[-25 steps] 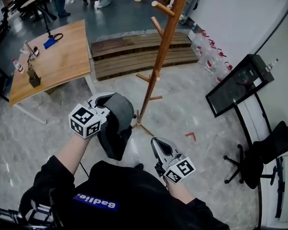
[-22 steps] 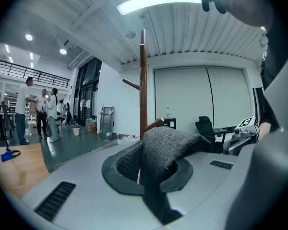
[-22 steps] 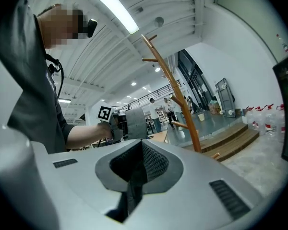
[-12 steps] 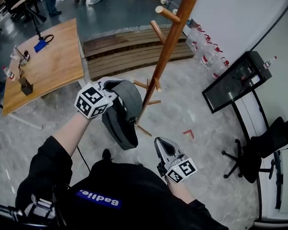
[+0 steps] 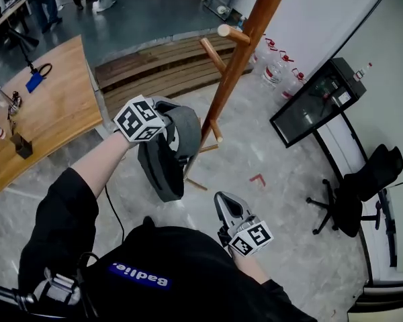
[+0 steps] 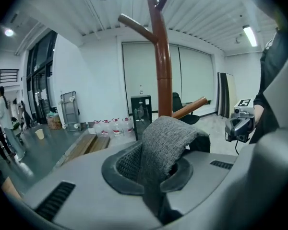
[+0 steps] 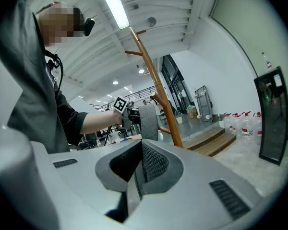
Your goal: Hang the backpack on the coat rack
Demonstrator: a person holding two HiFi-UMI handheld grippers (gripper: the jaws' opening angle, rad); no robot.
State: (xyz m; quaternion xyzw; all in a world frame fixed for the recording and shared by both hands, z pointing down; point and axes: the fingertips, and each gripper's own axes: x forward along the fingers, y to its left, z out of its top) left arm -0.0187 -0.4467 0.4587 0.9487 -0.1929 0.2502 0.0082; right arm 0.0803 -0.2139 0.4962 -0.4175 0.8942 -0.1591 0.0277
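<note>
A dark grey backpack (image 5: 162, 168) hangs from my left gripper (image 5: 166, 121), which is shut on its grey top strap (image 6: 167, 143). The bag dangles right beside the wooden coat rack's pole (image 5: 236, 64), just left of it and below a peg (image 5: 232, 33). In the left gripper view the coat rack (image 6: 162, 71) rises straight behind the strap, one peg (image 6: 191, 107) poking out to the right. My right gripper (image 5: 223, 201) is lower, near my body, shut and empty. In the right gripper view the backpack (image 7: 148, 121) hangs against the coat rack (image 7: 156, 95).
A wooden table (image 5: 50, 109) stands at the left and a low wooden platform (image 5: 154, 66) behind the rack. Water bottles (image 5: 275, 64) line the wall. A black screen on a stand (image 5: 314, 102) and a black office chair (image 5: 363, 186) are at the right.
My left gripper has carried the backpack right, closer to the rack's pole, and turned. The right gripper has shifted only a little.
</note>
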